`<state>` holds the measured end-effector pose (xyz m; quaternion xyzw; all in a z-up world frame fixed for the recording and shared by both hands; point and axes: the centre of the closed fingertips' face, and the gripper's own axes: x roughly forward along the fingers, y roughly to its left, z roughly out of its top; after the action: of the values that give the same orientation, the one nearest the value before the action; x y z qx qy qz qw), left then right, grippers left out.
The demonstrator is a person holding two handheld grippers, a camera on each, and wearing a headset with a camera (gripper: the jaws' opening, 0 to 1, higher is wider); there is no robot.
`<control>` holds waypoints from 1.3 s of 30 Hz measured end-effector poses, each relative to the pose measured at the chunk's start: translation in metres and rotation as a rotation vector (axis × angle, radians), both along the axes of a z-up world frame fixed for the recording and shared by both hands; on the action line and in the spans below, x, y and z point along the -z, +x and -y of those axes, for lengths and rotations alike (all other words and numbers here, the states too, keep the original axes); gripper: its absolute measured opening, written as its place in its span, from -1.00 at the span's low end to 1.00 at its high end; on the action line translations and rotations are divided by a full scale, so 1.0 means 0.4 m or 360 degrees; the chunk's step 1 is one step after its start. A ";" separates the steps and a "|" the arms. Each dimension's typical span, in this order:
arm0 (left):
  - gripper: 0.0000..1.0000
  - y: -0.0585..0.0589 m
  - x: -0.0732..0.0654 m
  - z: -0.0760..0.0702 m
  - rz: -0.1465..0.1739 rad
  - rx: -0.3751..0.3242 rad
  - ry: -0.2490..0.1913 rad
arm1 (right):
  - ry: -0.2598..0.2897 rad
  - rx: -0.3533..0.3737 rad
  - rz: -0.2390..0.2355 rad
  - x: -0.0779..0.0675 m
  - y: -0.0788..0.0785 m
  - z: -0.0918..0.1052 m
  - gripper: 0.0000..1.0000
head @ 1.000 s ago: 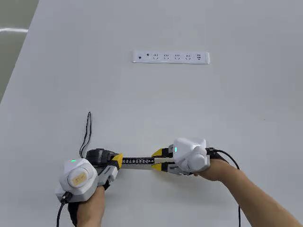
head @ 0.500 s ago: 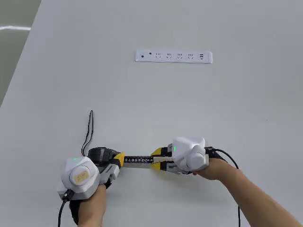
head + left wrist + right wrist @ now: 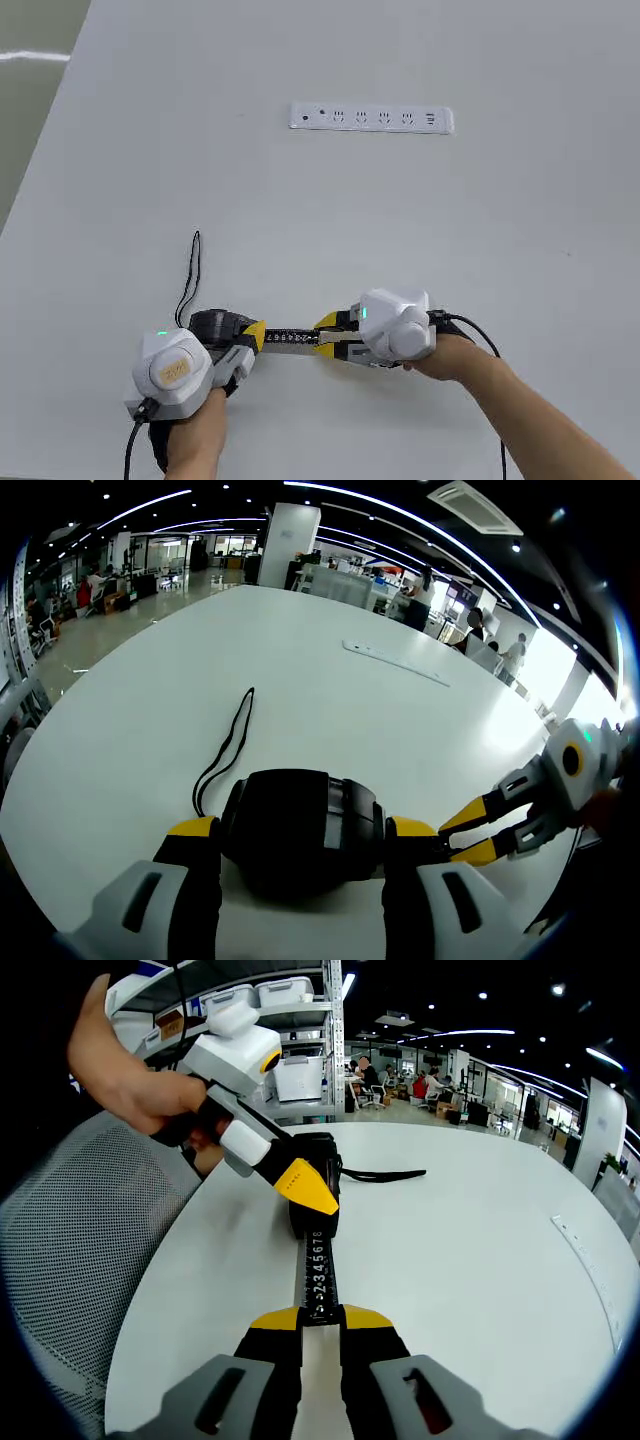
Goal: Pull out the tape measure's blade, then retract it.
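A black tape measure case lies near the front edge of the white table. My left gripper is shut on the case from the left. A short length of blade, with black numbers, runs right from the case. My right gripper is shut on the blade's free end. The case's black wrist strap trails away across the table.
A white power strip lies flat at the far middle of the table. The table's left edge drops to a grey floor. A mesh chair stands by the table's near edge.
The exposed blade has grown slightly shorter as my right gripper moved left toward the case. The head camera drifted a little, shifting the whole scene.
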<state>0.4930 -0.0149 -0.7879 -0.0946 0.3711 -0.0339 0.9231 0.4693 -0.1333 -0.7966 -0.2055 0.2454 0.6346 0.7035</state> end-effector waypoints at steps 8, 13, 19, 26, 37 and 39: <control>0.25 0.000 -0.001 -0.001 0.0000 -0.0002 -0.0007 | 0.0005 -0.0001 0.0001 0.001 0.001 -0.012 -0.76; 0.25 0.000 -0.002 -0.001 0.0000 -0.0004 -0.0008 | 0.0007 0.0004 -0.0005 0.002 0.001 -0.017 -0.76; 0.25 0.000 -0.002 -0.001 -0.0001 -0.0004 -0.0011 | 0.0010 -0.0002 -0.0003 0.003 0.003 -0.027 -0.76; 0.25 0.000 -0.002 -0.001 0.0001 -0.0002 -0.0008 | 0.0011 -0.0006 -0.0004 0.004 0.003 -0.035 -0.76; 0.25 0.001 0.000 -0.002 0.0004 -0.0005 -0.0008 | 0.0016 -0.0003 -0.0005 0.005 0.005 -0.045 -0.76; 0.25 0.001 0.000 -0.003 0.0004 -0.0007 -0.0011 | 0.0018 -0.0003 -0.0006 0.004 0.005 -0.048 -0.76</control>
<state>0.4934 -0.0137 -0.7881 -0.0986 0.3697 -0.0333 0.9233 0.4714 -0.1140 -0.7980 -0.2007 0.2429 0.6370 0.7035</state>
